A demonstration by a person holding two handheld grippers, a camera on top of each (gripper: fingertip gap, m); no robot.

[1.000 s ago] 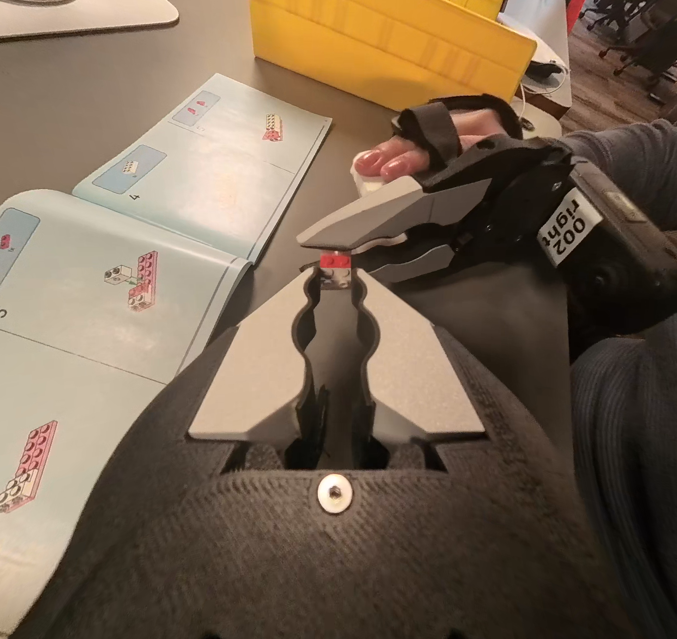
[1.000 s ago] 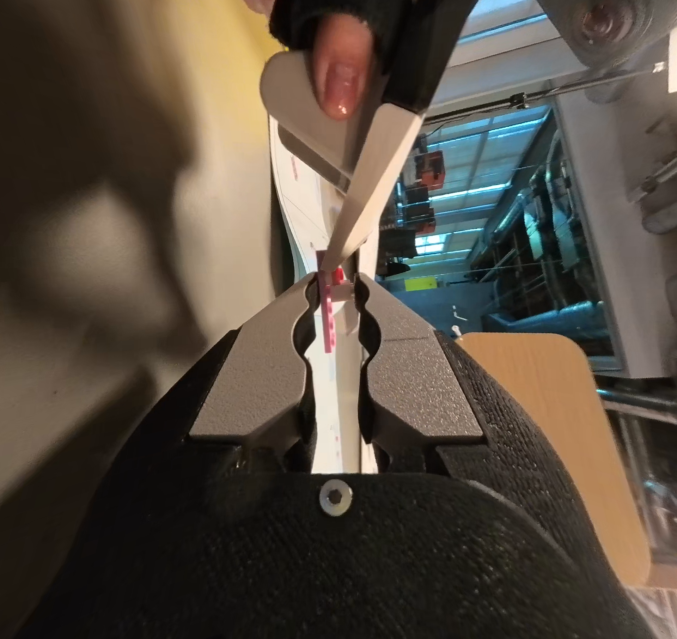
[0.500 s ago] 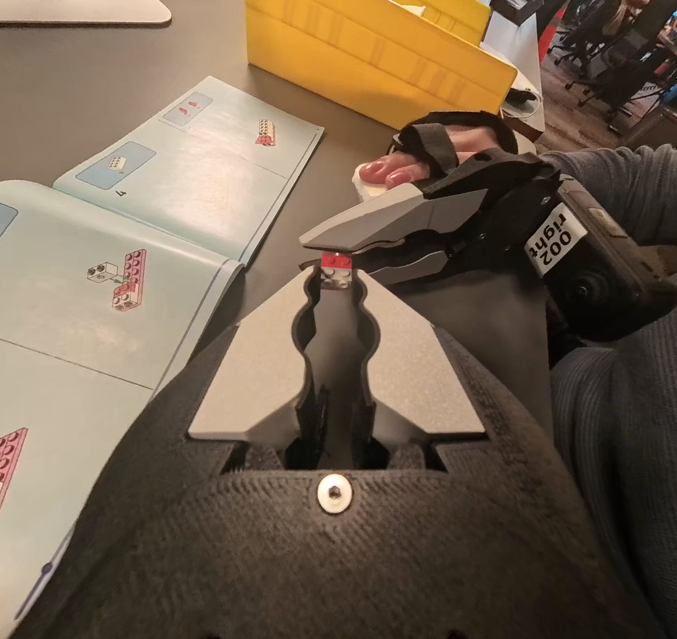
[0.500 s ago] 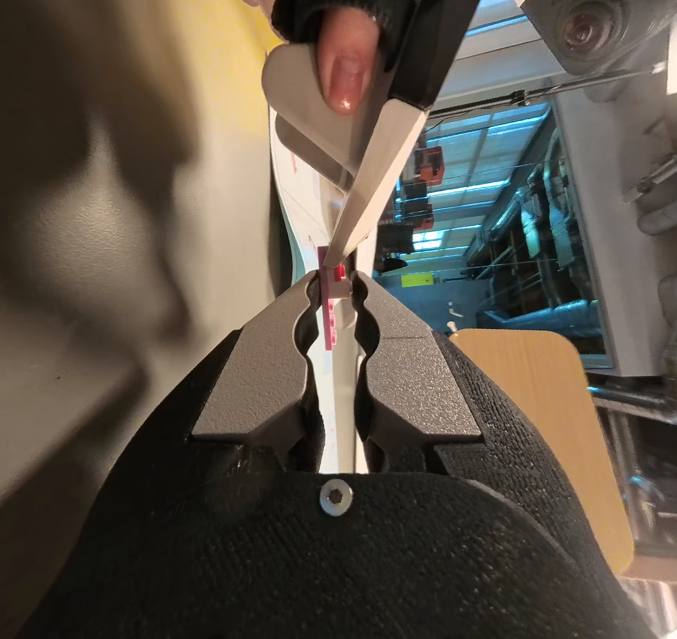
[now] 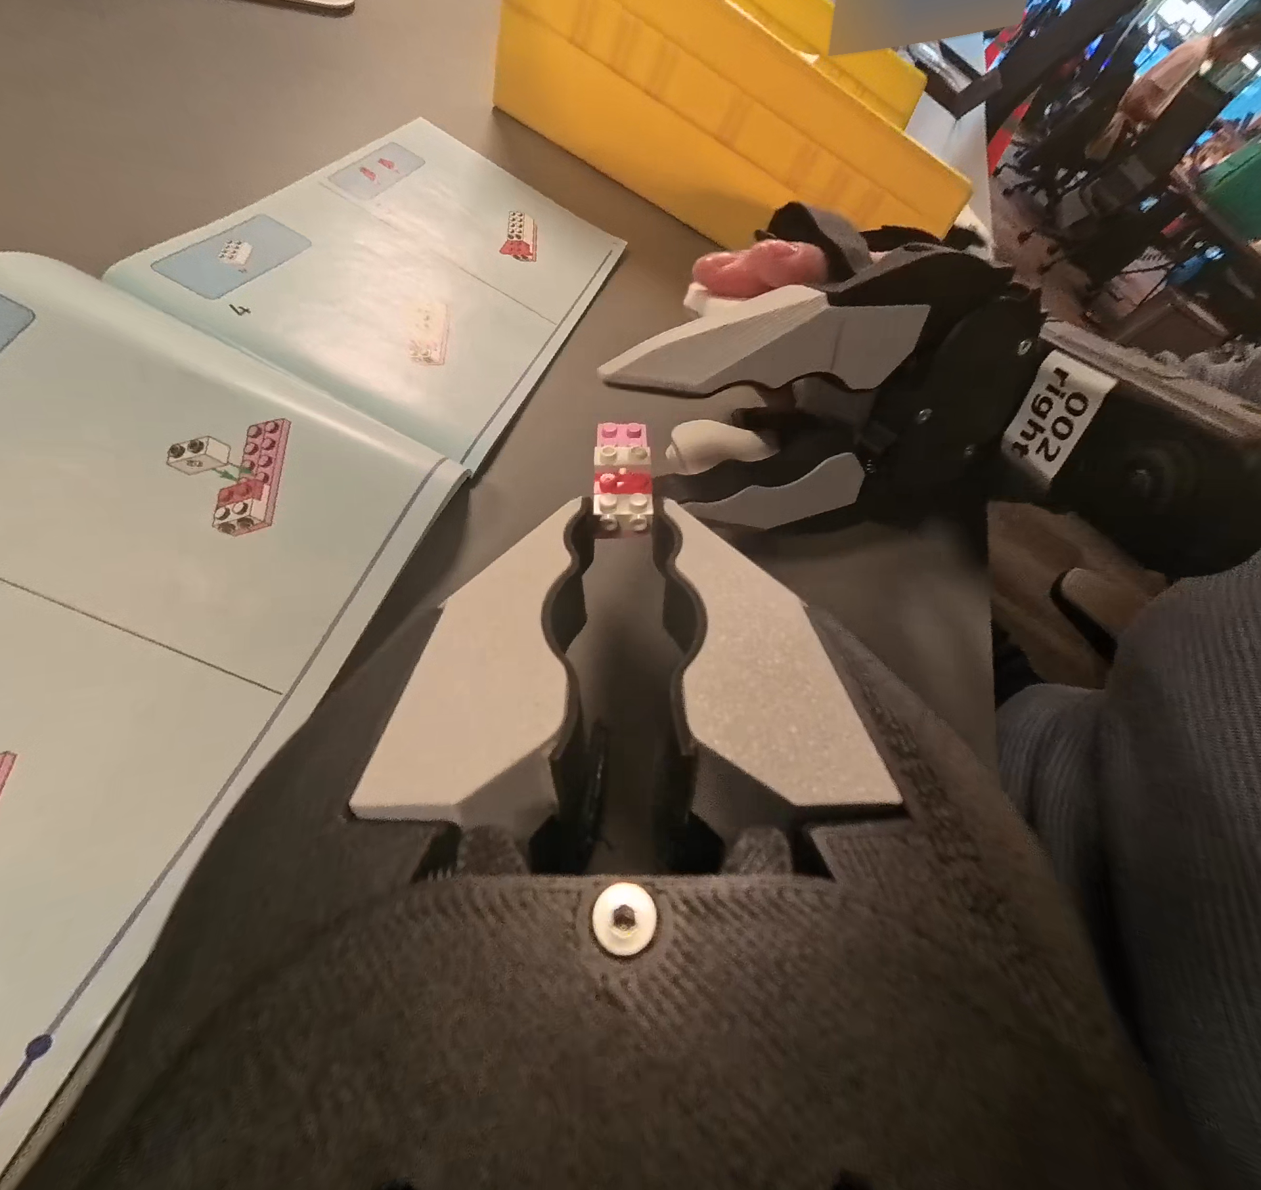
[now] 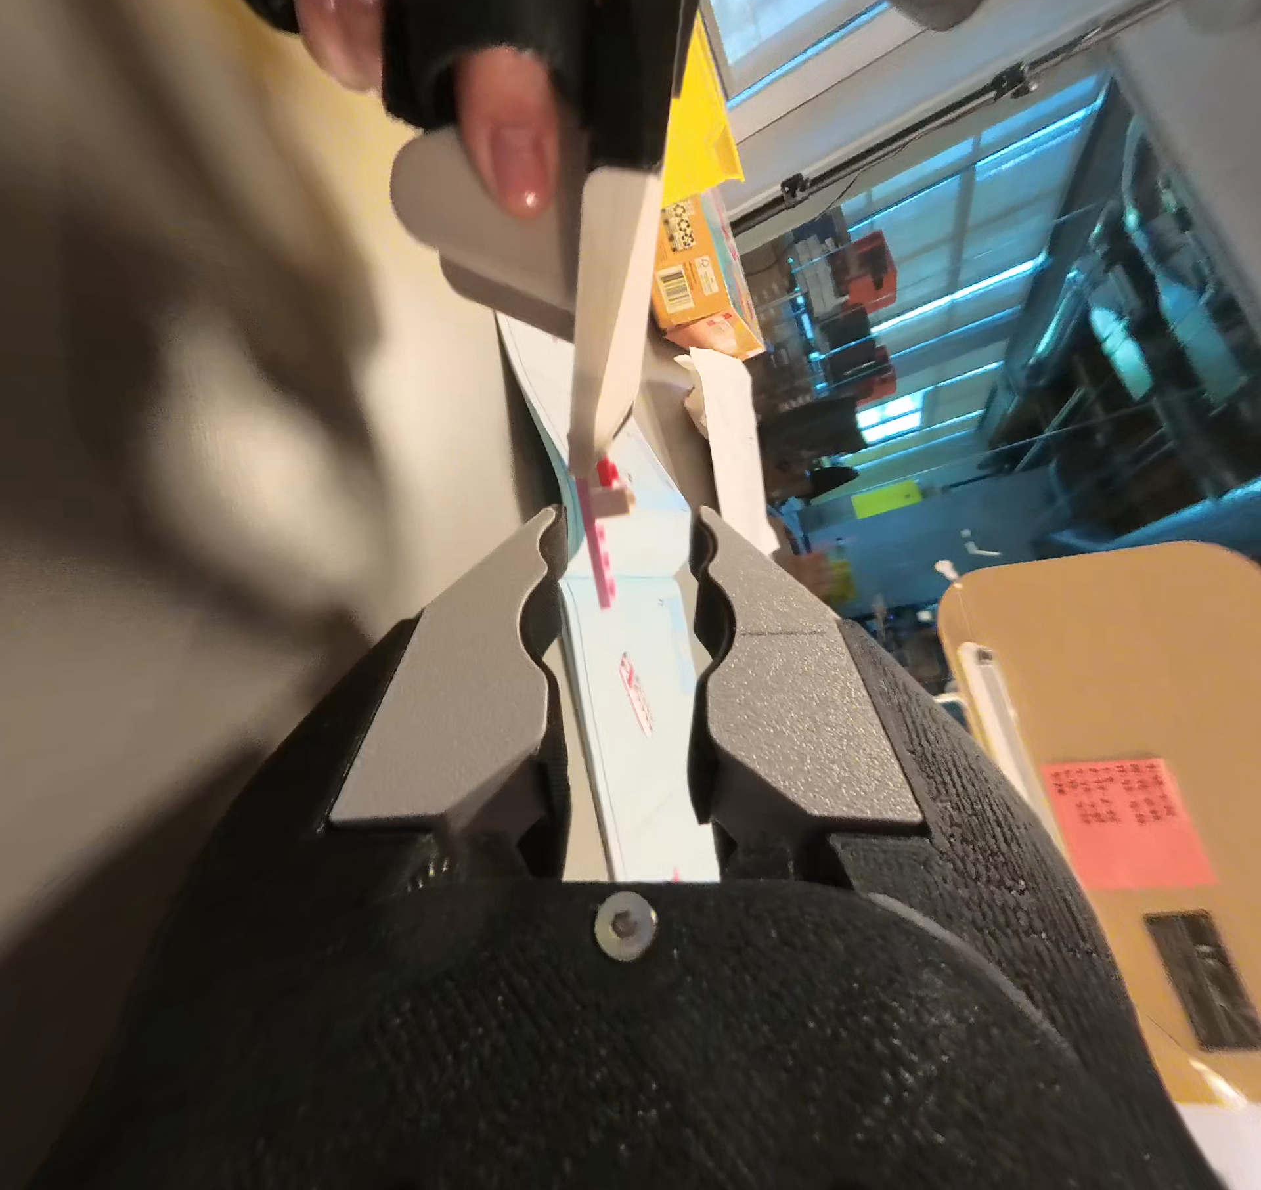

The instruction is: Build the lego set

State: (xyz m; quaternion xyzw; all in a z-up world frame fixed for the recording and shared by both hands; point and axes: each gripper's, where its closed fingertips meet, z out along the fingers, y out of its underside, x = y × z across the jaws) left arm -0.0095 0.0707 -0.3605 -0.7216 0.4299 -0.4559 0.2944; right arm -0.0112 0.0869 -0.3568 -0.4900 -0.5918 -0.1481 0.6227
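Left wrist view looks along the left gripper [image 5: 622,521], whose two grey fingertips are clamped on the lower end of a small brick assembly [image 5: 622,475] — a pink plate carrying white bricks and a red piece — held in the air above the dark table [image 5: 205,99]. The pads press on either side of the bottom white brick, and the rest of the stack juts out past the tips. Just to the right of it is the right gripper [image 5: 641,427], its fingers spread wide and holding nothing; its upper finger [image 5: 716,352] sits above the stack and the lower one beside it, neither plainly touching. Right wrist view agrees: its own grey fingers [image 6: 477,611] stand apart with the pink plate [image 6: 593,543] between them, close to the left-hand finger, though contact cannot be told through the blur. An open instruction booklet [image 5: 239,475] lies to the left and a yellow bin [image 5: 682,79] stands behind. With one gripper alone carrying the stack by a narrow end, a steady, unchanged squeeze and a level wrist seem wise — any twist could lever the bricks loose. The free fingers look best kept clear of the stack's sides.
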